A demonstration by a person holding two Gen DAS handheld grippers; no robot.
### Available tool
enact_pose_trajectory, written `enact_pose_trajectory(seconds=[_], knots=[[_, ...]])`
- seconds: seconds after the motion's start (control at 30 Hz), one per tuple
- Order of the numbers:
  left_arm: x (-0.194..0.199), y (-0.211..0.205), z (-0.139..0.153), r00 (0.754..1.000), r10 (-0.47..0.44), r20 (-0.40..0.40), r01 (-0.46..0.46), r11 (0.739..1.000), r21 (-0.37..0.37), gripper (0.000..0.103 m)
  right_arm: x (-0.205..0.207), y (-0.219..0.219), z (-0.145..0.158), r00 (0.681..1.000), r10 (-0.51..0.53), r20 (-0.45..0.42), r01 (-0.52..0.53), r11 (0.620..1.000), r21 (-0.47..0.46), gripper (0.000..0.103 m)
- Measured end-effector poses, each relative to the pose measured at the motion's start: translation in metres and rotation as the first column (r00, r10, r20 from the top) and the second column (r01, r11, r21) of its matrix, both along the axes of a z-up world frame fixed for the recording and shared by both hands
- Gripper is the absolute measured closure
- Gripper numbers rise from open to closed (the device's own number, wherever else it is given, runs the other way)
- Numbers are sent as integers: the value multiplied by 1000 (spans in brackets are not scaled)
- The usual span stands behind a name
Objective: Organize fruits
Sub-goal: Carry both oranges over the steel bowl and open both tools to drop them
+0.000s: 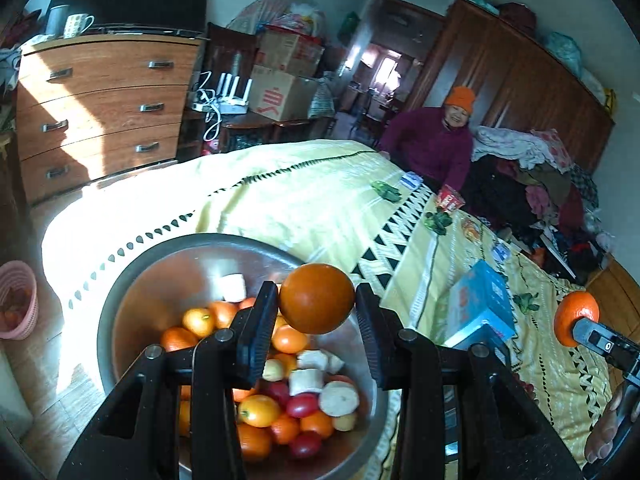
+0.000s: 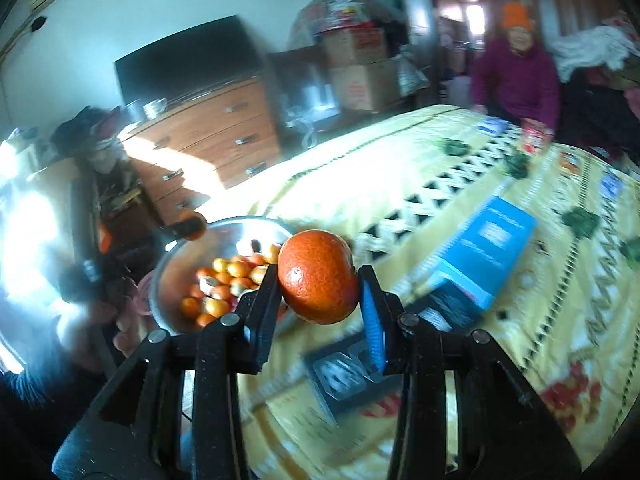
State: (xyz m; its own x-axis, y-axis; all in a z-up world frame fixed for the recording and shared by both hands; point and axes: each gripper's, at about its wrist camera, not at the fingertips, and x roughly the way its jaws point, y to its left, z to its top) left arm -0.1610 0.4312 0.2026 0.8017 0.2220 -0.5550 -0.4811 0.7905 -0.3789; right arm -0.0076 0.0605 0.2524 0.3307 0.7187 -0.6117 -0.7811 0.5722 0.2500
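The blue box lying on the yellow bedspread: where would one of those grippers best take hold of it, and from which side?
Probably across its narrow thickness. The blue box lies flat on the bedspread, its broad face up, likely too wide for the fingers. Come in low from an open side edge, one finger above and one below. Both grippers already hold oranges, so one must first be freed.

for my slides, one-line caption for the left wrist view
Left gripper holds an orange above a steel bowl of mixed fruit on a yellow bedspread.

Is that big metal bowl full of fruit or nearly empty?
Partly full. The metal bowl holds a pile of oranges, small red fruits and pale cut pieces across its bottom, while its upper inner wall is bare.
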Motion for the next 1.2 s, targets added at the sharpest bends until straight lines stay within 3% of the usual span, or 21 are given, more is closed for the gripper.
enact_pose_trajectory(seconds=[0.17,0.37,0.5,0.63,1.2], knots=[[-10,19,-31,996,39,-80,-40,999,-10,62,-5,62,-22,995,88,-57,-90,995,-36,64],[3,11,-58,973,58,-223,-38,995,91,62,3,107,-61,979,113,-171,-129,988,-86,64],[10,7,-63,955,92,-280,-41,982,183,62,3,128,-76,973,120,-196,-146,982,-122,64],[14,4,-63,947,103,-306,-29,971,238,62,4,137,-81,973,113,-203,-144,979,-147,64],[22,9,-75,942,88,-323,-21,978,205,62,13,152,-96,972,90,-217,-130,975,-179,64]])
